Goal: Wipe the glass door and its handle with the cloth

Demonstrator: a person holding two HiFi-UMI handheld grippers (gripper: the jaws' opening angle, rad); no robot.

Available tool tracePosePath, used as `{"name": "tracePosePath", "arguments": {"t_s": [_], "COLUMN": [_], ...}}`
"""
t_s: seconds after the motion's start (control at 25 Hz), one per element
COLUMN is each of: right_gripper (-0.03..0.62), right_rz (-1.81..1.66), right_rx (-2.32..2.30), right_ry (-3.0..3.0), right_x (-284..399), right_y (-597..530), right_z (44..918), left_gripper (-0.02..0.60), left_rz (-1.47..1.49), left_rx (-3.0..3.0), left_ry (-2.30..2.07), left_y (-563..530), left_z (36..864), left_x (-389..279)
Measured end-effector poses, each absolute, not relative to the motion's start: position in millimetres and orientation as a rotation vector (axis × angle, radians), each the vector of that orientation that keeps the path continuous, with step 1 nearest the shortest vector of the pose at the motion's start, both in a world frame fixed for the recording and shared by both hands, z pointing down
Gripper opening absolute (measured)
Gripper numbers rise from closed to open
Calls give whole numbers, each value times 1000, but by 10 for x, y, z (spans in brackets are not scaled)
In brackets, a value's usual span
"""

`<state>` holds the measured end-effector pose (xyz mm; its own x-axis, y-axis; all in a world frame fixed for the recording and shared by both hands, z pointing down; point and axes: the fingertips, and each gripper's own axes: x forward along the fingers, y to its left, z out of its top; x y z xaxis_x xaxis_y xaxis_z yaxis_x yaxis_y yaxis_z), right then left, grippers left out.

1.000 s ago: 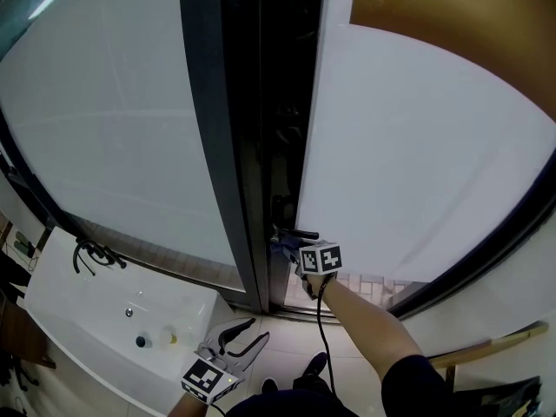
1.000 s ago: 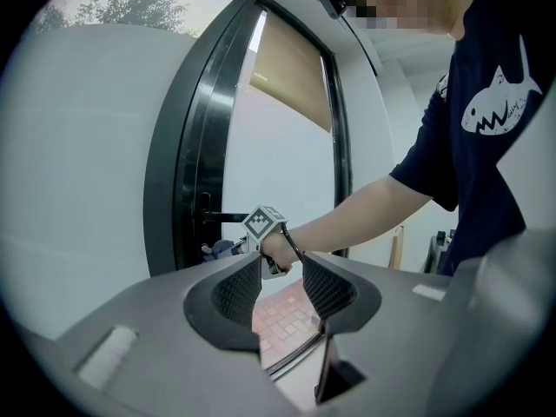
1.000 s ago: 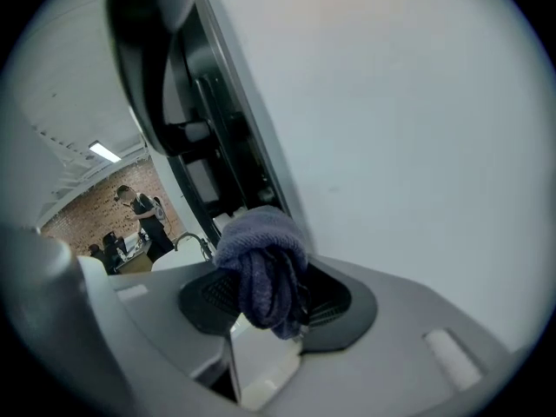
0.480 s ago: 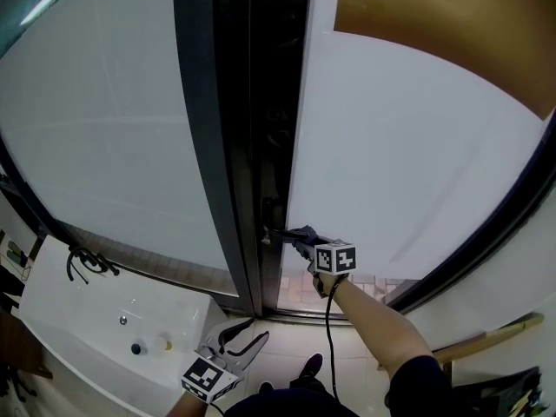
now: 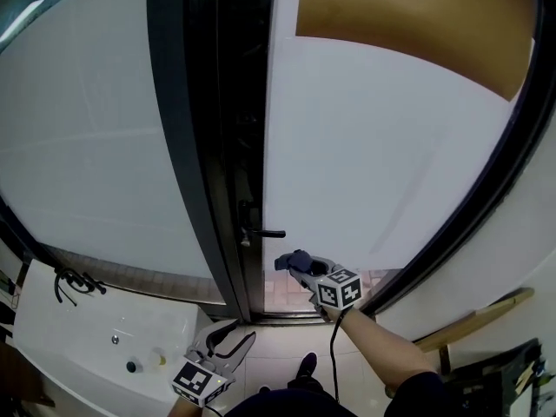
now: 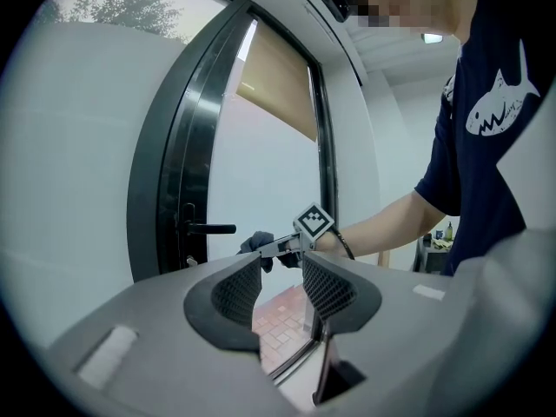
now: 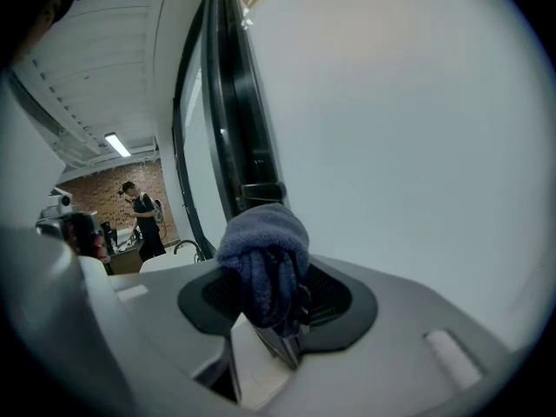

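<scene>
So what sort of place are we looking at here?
Probably an indoor room at a doorway, perhaps a washroom or studio corner. There's a tall dark-framed glass door with a lever handle, and a white sink with a black tap beside it.

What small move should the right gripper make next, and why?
Probably press the cloth forward onto the glass door. The right gripper is shut on the cloth and, in the head view, hangs just below and right of the handle, clear of it and seemingly off the pane, so nothing is being wiped. The left gripper is open and idle.
</scene>
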<state>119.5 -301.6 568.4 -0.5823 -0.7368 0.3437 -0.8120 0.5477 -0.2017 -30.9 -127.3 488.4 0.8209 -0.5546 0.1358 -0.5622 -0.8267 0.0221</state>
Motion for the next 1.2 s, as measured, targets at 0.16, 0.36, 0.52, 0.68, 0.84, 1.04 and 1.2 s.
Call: {"name": "tracePosePath", "arguments": {"t_s": [0.16,0.36,0.52,0.68,0.84,1.04,1.2], "right_gripper": [164,166,166,166,166,166,166], "right_rz": [403,357,309,285,244,231,245], "right_rx": [1315,1404,1485,1554,1553,1550,1539], "right_ry": [-2586,-2604,-2635,-2654,-2653,-2656,-2661], "right_x": [1283,1481,1618,1741,1798,1868,1920], "right_y": [-2500,-1850,-1442,-1062,-717,-255,163], "right_z": [5578,5384,5093,4911,4870,4887,4904], "left_gripper": [146,144,144,144,144,144,144], "left_rz": [160,219,226,216,216,243,265], "left_rx": [2965,2971,2973,2996,2995,2996,2998], "left_ry": [-845,-748,-717,-699,-713,-693,-690], "left_y": [-1179,-1055,-967,-843,-661,-306,54], "left_z": [4868,5072,5014,5031,5011,4977,4935], "left_x": [-259,-160,-65,11,62,202,263]}}
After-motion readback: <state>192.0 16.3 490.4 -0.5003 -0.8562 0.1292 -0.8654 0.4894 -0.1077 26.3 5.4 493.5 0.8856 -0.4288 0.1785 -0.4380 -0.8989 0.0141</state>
